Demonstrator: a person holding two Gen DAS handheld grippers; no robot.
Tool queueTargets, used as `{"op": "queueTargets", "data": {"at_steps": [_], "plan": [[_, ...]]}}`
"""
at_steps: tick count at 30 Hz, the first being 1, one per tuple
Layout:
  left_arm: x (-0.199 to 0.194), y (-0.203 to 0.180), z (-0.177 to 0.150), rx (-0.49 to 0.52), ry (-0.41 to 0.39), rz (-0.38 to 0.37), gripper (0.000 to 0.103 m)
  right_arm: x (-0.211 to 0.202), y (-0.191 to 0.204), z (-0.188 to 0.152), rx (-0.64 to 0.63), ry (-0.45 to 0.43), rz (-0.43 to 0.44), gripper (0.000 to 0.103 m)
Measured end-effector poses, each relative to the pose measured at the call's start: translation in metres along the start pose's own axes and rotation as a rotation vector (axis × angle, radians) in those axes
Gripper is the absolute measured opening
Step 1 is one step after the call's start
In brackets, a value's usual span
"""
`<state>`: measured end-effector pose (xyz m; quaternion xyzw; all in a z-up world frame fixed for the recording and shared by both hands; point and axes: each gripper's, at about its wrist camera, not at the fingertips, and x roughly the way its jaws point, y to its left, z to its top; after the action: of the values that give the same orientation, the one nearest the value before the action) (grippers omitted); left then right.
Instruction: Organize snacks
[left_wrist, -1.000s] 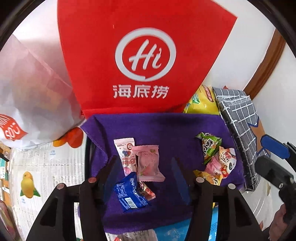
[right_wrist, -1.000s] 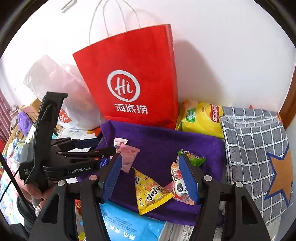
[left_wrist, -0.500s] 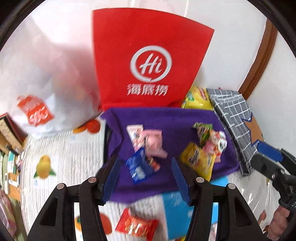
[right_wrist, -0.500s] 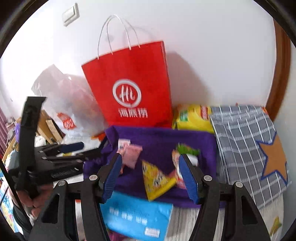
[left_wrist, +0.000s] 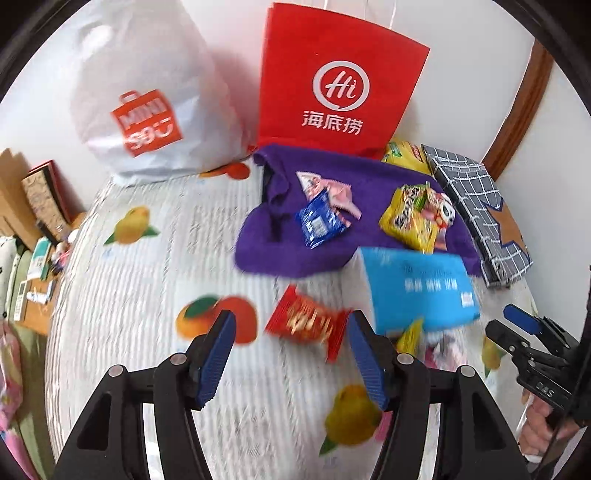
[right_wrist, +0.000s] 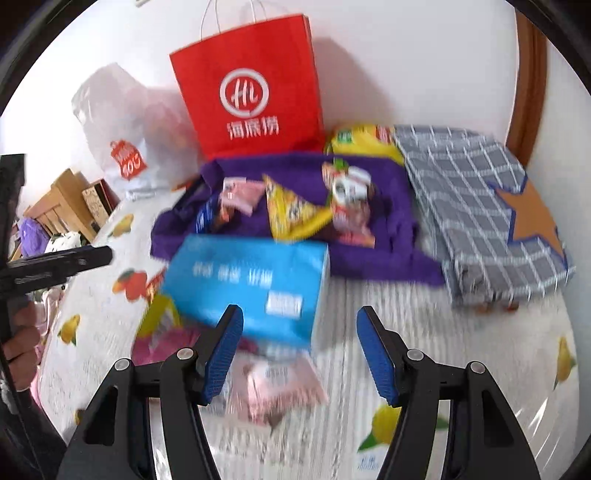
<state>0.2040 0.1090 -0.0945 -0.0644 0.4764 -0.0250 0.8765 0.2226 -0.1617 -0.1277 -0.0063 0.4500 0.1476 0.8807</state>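
- Left tongs (left_wrist: 290, 352): spread wide, nothing between the pads. Red snack packet (left_wrist: 308, 321) lies just ahead, in line with the gap, on the fruit-print surface (left_wrist: 147, 295).
- Right tongs (right_wrist: 299, 349): also spread wide and empty. Pink snack packet (right_wrist: 279, 384) lies in the gap near the left pad; blue box (right_wrist: 251, 284) sits just beyond.
- Sorted snacks: blue packet (left_wrist: 319, 223) and yellow packet (left_wrist: 412, 223) rest on the purple cloth (left_wrist: 266, 251), well ahead of both tongs.
- Risk (judgement): both views are blurred, so aim is uncertain; closing now could miss the thin, flat red packet or pinch only a corner.
- Risk: right tongs could catch the blue box edge along with the pink packet.
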Motion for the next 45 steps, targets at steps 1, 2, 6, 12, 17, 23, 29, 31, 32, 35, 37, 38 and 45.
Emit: {"op": "queueTargets", "data": {"at_steps": [1,2,6,12,17,23,29,31,32,35,37,38,45], "plan": [[-0.005,0.003,-0.007,-0.010,-0.005,0.002,0.061,0.001,0.001,-0.006,-0.005,0.002,0.000,0.064],[-0.009,0.006,-0.015,-0.021,-0.005,0.003,0.061,0.003,0.002,-0.011,-0.007,0.007,0.002,0.064],[-0.021,0.016,-0.041,-0.043,-0.003,0.002,0.061,0.011,0.006,-0.035,-0.004,0.024,0.047,0.064],[-0.030,0.017,-0.067,-0.063,0.013,-0.009,0.061,0.024,0.014,-0.045,-0.027,0.009,0.079,0.064],[-0.038,0.013,-0.078,-0.050,0.011,-0.017,0.061,0.047,0.011,-0.047,0.004,0.036,0.112,0.064],[-0.045,0.013,-0.084,-0.043,-0.001,-0.013,0.061,0.034,0.004,-0.049,0.019,0.013,0.182,0.032],[-0.039,0.013,-0.084,-0.038,-0.001,-0.033,0.061,0.011,-0.002,-0.055,0.006,-0.007,0.169,0.023],[-0.035,0.013,-0.083,-0.046,0.004,-0.042,0.061,0.002,-0.006,-0.062,0.016,0.006,0.191,0.022],[-0.033,0.013,-0.082,-0.049,0.005,-0.051,0.061,-0.001,-0.008,-0.065,0.021,0.011,0.214,0.022],[-0.027,0.011,-0.080,-0.055,0.007,-0.074,0.061,-0.006,-0.016,-0.074,0.068,0.058,0.304,0.020],[-0.020,0.008,-0.077,-0.056,0.015,-0.091,0.061,-0.006,-0.021,-0.077,0.100,0.077,0.347,0.020],[-0.017,0.006,-0.075,-0.056,0.019,-0.097,0.061,-0.004,-0.022,-0.077,0.110,0.087,0.353,0.020],[0.002,0.003,-0.062,-0.047,0.034,-0.119,0.061,0.010,-0.046,-0.079,0.135,0.132,0.139,0.022]]}}
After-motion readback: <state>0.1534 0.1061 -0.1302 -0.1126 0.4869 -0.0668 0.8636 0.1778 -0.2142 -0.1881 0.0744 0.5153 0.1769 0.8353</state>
